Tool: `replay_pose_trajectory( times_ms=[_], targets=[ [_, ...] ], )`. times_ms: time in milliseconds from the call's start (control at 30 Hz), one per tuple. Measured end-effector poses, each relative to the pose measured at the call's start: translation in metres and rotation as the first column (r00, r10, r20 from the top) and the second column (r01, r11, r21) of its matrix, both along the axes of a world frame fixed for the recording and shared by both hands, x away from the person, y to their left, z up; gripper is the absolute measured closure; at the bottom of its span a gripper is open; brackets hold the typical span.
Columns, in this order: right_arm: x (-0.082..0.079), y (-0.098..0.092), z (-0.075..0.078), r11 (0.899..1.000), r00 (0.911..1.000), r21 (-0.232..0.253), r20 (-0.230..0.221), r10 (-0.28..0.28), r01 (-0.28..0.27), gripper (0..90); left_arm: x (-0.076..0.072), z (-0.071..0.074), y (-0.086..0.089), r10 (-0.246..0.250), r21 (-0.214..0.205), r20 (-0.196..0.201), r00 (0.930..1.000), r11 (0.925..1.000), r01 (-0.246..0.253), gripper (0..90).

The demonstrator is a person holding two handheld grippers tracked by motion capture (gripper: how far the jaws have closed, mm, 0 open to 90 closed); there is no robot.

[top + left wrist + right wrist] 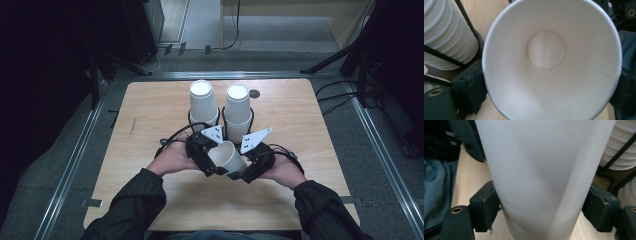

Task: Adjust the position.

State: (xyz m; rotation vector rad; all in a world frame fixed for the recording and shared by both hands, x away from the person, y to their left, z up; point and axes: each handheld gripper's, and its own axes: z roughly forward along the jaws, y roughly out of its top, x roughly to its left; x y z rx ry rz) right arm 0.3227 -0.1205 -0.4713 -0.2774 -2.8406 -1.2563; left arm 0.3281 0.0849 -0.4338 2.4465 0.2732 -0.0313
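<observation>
A single white paper cup (227,155) lies tilted between both grippers above the near middle of the wooden table (150,115). My left gripper (214,160) faces its open mouth. In the left gripper view I look down into the cup (546,62), and the left gripper (546,93) is open, its pads close beside the rim. My right gripper (243,167) comes from the right. In the right gripper view the right gripper (542,207) is shut on the cup's wall (541,170), which is slightly creased.
Two stacks of white cups stand upside down in black wire holders behind the grippers, a left stack (202,102) and a right stack (237,110). One cup stack (446,35) sits close by. A small dark disc (254,93) lies at the table's far edge.
</observation>
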Motion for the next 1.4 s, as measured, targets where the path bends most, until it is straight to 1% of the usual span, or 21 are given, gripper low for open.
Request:
replay_pose_trajectory(
  times_ms=[67,100,300,367,400,467,533,667,700,800,900,967,1000,1067,1167,1233,1267,1300,1333,1367,1400],
  targets=[
    [0.001,-0.001,0.001,1.0,0.9999,0.009,-0.01,-0.005,0.006,22.1,0.002,0.0,0.002,0.014,-0.009,-0.014,0.9998,0.9999,-0.014,0.0],
    [0.001,-0.002,0.001,1.0,1.0,0.013,-0.003,-0.009,0.009,22.1,0.002,0.0,0.002,0.026,-0.017,-0.021,0.9994,0.9995,-0.027,0.0],
    [0.003,-0.009,0.006,0.999,0.9997,0.034,-0.004,-0.025,0.025,22.0,0.006,0.0,0.012,0.06,-0.039,-0.029,0.9978,0.9974,-0.061,0.0],
    [0.003,-0.012,0.008,0.999,0.9994,0.038,-0.002,-0.036,0.036,21.9,0.006,-0.001,0.015,0.08,-0.059,-0.032,0.9963,0.995,-0.081,0.0],
    [0.003,-0.013,0.008,0.999,0.9993,0.039,-0.006,-0.037,0.037,21.8,0.006,-0.001,0.016,0.092,-0.058,-0.026,0.9954,0.994,-0.093,0.0],
    [0.004,-0.015,0.01,0.998,0.9989,0.037,-0.002,-0.046,0.046,21.8,0.008,-0.002,0.018,0.106,-0.061,-0.032,0.9938,0.9923,-0.108,0.1],
    [0.005,-0.019,0.01,0.998,0.9984,0.035,0.0,-0.057,0.057,21.7,0.01,-0.003,0.021,0.124,-0.066,-0.053,0.9908,0.9896,-0.128,0.1],
    [0.006,-0.026,0.014,0.996,0.9972,0.048,0.002,-0.075,0.075,21.7,0.01,-0.007,0.025,0.136,-0.073,-0.062,0.9888,0.9874,-0.14,0.1],
    [0.006,-0.028,0.015,0.995,0.9968,0.052,0.0,-0.08,0.079,21.7,0.01,-0.007,0.025,0.14,-0.078,-0.07,0.9877,0.9862,-0.145,0.1],
    [0.007,-0.032,0.017,0.994,0.9958,0.06,-0.012,-0.09,0.091,21.7,0.01,-0.01,0.027,0.144,-0.086,-0.07,0.9871,0.985,-0.15,0.1],
    [0.008,-0.034,0.018,0.993,0.9953,0.073,-0.012,-0.096,0.097,21.6,0.009,-0.014,0.029,0.154,-0.058,-0.058,0.9863,0.9858,-0.158,1.1],
    [0.008,-0.036,0.02,0.992,0.9946,0.078,-0.015,-0.102,0.103,21.6,0.007,-0.017,0.031,0.161,-0.057,-0.055,0.9855,0.9848,-0.164,6.3],
    [0.008,-0.037,0.021,0.991,0.9944,0.082,-0.014,-0.105,0.106,21.6,0.007,-0.019,0.031,0.162,-0.05,-0.055,0.9852,0.9851,-0.165,6.3],
    [0.008,-0.039,0.023,0.99,0.9939,0.089,-0.013,-0.109,0.11,21.6,0.006,-0.021,0.032,0.164,-0.053,-0.061,0.9845,0.9844,-0.168,6.3],
    [0.008,-0.042,0.025,0.988,0.993,0.098,-0.015,-0.117,0.118,21.6,0.004,-0.022,0.034,0.172,-0.076,-0.06,0.9833,0.9814,-0.176,6.4],
    [0.008,-0.043,0.027,0.986,0.9922,0.111,-0.019,-0.123,0.125,21.6,0.002,-0.022,0.035,0.172,-0.106,-0.051,0.9838,0.9786,-0.176,6.9],
    [0.008,-0.044,0.027,0.985,0.9918,0.118,-0.021,-0.126,0.128,21.6,0.002,-0.022,0.036,0.172,-0.13,-0.067,0.9828,0.9751,-0.18,6.9],
    [0.008,-0.044,0.028,0.984,0.9915,0.124,-0.022,-0.128,0.13,21.6,0.001,-0.021,0.036,0.172,-0.148,-0.071,0.9824,0.9721,-0.181,6.9],
    [0.008,-0.045,0.029,0.983,0.9913,0.127,-0.022,-0.13,0.131,21.6,0.0,-0.019,0.037,0.175,-0.186,-0.076,0.9816,0.9646,-0.187,7.0],
    [0.008,-0.045,0.029,0.982,0.9911,0.137,-0.026,-0.131,0.133,21.5,0.0,-0.017,0.037,0.174,-0.207,-0.087,0.9809,0.9601,-0.188,7.0],
    [0.008,-0.045,0.03,0.981,0.9911,0.14,-0.024,-0.131,0.133,21.6,0.0,-0.014,0.037,0.172,-0.237,-0.097,0.9804,0.9527,-0.19,6.9]
  ],
)
